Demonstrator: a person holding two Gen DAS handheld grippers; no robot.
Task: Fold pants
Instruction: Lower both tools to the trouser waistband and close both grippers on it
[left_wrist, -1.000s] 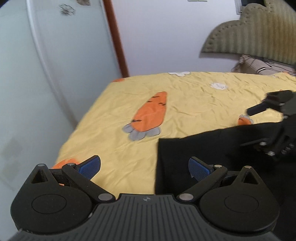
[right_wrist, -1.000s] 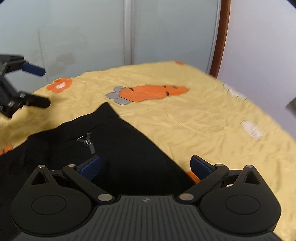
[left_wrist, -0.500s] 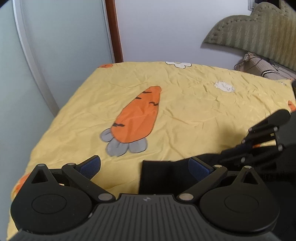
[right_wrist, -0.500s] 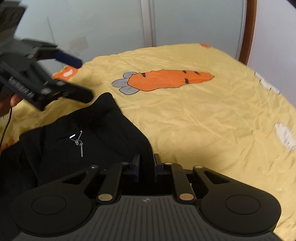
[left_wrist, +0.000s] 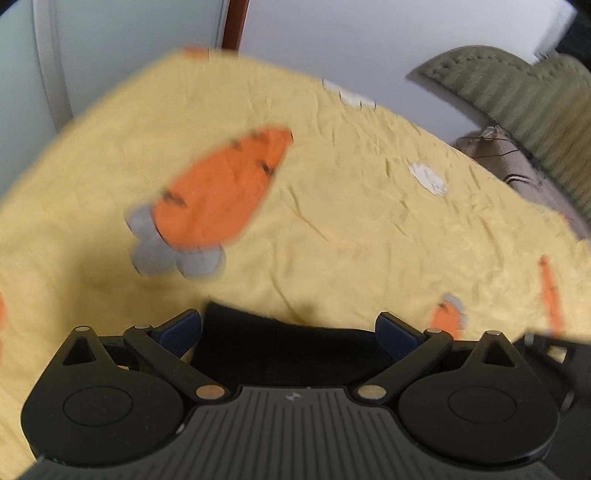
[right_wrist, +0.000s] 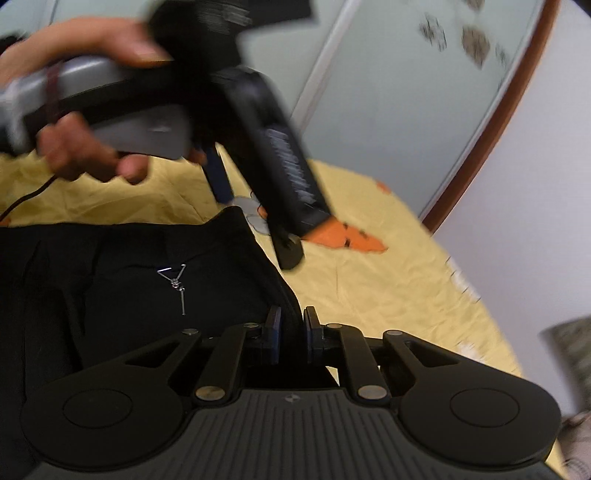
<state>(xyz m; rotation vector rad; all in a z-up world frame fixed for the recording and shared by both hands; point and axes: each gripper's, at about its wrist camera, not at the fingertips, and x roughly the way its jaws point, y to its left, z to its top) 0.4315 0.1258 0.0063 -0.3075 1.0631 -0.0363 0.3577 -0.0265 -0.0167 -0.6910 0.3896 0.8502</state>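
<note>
Black pants (right_wrist: 129, 280) lie on the yellow carrot-print bedsheet (right_wrist: 388, 295), a metal zipper pull (right_wrist: 177, 284) showing on top. My right gripper (right_wrist: 291, 325) is shut on the pants' right edge, a fold of black cloth pinched between its pads. In the left wrist view, my left gripper (left_wrist: 289, 326) is open and points down over a corner of the pants (left_wrist: 295, 354), which lies between the wide-apart blue pads (left_wrist: 181, 330). The right wrist view shows the left gripper (right_wrist: 255, 218) held in a hand (right_wrist: 74, 147) just above that far corner.
The sheet (left_wrist: 332, 221) spreads wide beyond the pants, with a large orange carrot print (left_wrist: 221, 192). A padded green headboard (left_wrist: 517, 92) and a pillow stand at the right. Frosted glass doors (right_wrist: 388, 92) and a brown frame edge the bed. A thin cable (right_wrist: 22, 203) trails from the hand.
My right gripper went from wide open to shut on the pants' edge and rolled. My left gripper tilted downward and came over the pants' corner, still open.
</note>
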